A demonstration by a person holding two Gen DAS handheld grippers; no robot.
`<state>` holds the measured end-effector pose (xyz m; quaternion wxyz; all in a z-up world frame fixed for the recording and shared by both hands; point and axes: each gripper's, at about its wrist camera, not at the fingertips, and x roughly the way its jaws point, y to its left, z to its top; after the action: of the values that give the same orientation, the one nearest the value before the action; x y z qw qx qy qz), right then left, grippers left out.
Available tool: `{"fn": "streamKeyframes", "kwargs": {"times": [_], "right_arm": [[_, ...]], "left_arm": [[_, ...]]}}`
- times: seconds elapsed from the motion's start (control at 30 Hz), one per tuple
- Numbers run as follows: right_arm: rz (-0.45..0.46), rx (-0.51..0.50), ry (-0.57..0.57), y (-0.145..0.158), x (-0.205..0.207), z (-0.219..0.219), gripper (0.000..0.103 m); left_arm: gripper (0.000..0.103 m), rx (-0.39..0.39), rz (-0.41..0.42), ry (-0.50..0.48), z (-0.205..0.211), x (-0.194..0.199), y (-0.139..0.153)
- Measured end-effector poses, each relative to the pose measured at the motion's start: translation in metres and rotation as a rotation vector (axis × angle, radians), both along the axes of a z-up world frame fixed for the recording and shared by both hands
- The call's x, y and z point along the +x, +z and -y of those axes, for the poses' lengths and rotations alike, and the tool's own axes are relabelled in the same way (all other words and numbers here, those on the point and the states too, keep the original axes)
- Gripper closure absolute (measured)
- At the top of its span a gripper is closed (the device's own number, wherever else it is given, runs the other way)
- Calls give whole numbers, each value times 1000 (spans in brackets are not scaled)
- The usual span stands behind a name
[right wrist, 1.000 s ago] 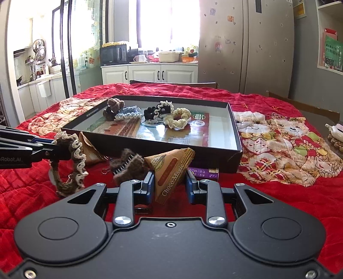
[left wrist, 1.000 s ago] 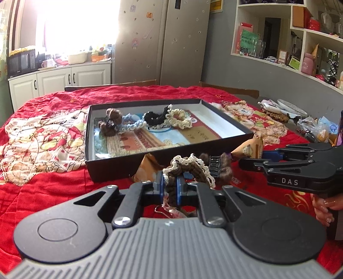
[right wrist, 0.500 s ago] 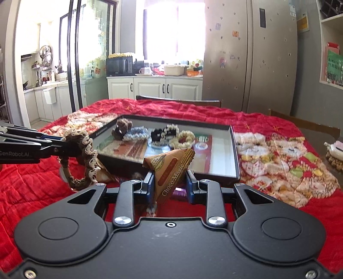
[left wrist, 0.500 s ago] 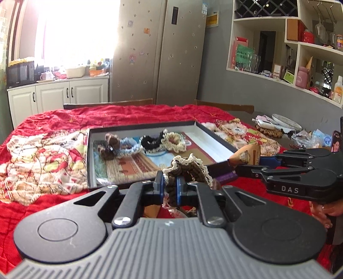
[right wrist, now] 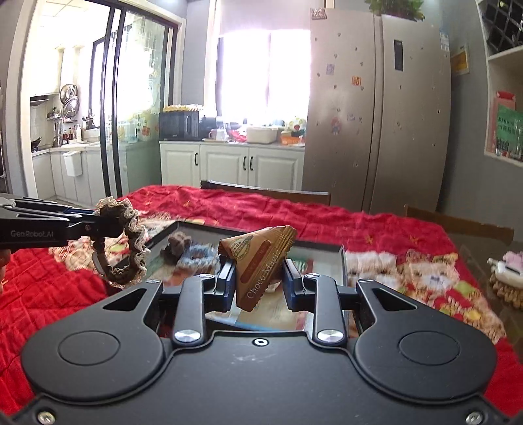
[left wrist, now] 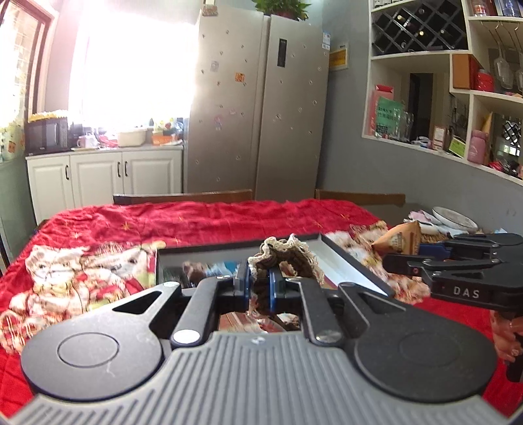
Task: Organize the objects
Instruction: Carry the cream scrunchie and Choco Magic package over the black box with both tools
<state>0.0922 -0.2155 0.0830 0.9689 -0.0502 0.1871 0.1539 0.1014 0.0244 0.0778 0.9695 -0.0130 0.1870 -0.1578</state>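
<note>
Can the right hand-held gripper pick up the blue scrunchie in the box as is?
Probably not. The right hand-held gripper is already shut on the Choco Magic packet, so its jaws are occupied; the blue scrunchie lies in the black box beyond.

A tall steel fridge [right wrist: 376, 108] stands against the back wall, dotted with small stickers, a potted plant [right wrist: 394, 8] on its top. Left of the fridge run white cabinets [right wrist: 232, 163] bearing a black microwave [right wrist: 179, 124] and a white tub [right wrist: 261, 134]. Right of the fridge, white shelves [left wrist: 457, 81] hold a wine rack [left wrist: 418, 29].
</note>
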Motion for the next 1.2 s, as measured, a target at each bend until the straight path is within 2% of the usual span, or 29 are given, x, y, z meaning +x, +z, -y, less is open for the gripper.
{"fn": "streamKeyframes", "kwargs": {"times": [0.23,0.43,0.73,1.2], "right_arm": [[28,-23,-10,15,20,-5,75],[7,3,-21,18,49,-4,75],[-20,-15,-67,2,101,-8,75],[-106,-7,-107,-43,167,-13,75]], "left_arm": [[90,-8,19,31,2,23,10],[90,-21,14,55,7,44,11],[90,-21,-6,92,18,80,4],[90,-52,-94,126,23,136,-35]]}}
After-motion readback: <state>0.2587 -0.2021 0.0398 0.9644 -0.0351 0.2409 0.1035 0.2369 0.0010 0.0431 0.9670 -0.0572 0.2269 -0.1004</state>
